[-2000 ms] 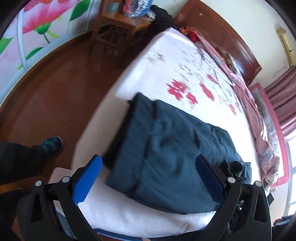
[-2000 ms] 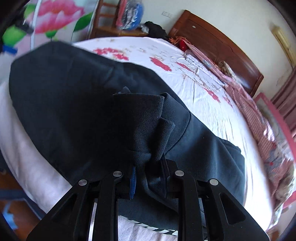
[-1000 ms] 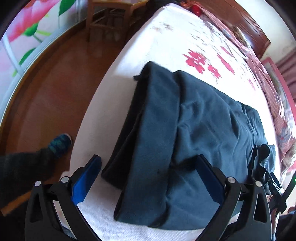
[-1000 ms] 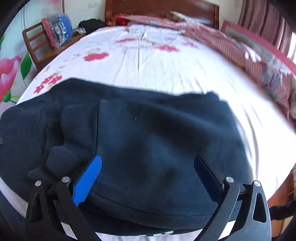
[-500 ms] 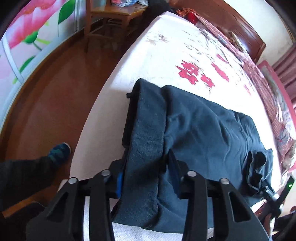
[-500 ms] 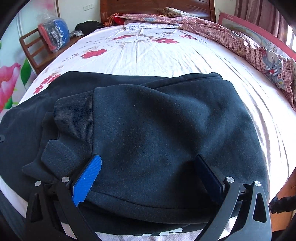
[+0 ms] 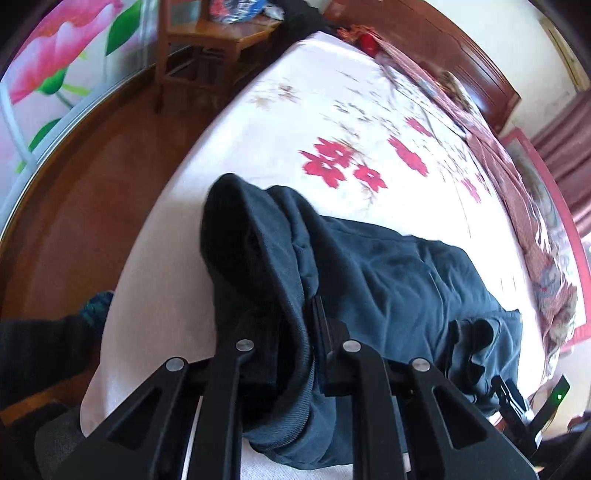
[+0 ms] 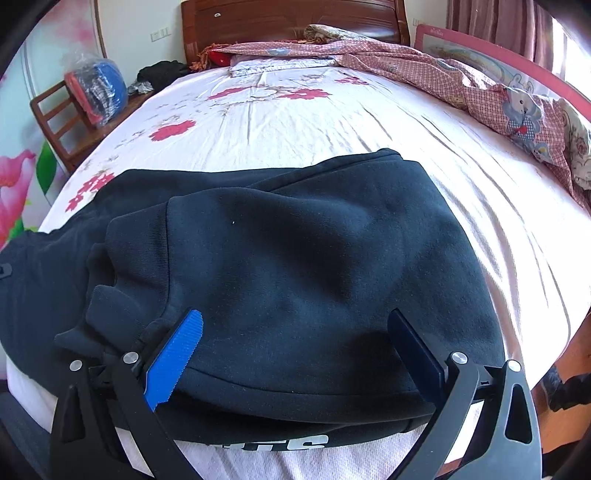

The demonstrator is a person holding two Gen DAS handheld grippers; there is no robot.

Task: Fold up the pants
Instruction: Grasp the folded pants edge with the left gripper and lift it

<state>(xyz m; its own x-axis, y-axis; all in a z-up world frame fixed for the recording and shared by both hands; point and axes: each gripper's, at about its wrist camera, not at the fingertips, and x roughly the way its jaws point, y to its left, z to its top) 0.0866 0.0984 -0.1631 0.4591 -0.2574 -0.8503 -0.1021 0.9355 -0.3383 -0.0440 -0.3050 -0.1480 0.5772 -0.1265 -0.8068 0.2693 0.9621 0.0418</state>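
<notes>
Bunched dark pants [image 7: 388, 280] swallow the pads of the left tool [image 7: 295, 332], so the pinched fabric edge cannot be seen. White lettering on the pants [image 8: 273, 445] is partly covered by the fold above it and unreadable. The right tool [image 7: 517, 406] appears only as a fragment at the left wrist view's lower right. The flowered bed sheet [image 7: 332, 110] blurs towards the headboard.

There is one pair of dark pants [image 8: 295, 266] on one bed [image 8: 369, 122]. Two grippers are seen: the left gripper [image 7: 291, 332] and the right gripper [image 8: 295, 354]. There is also one wooden chair [image 8: 62, 118], one headboard [image 8: 295, 18], one checked blanket [image 8: 424, 70] and one foot [image 7: 98, 304].
</notes>
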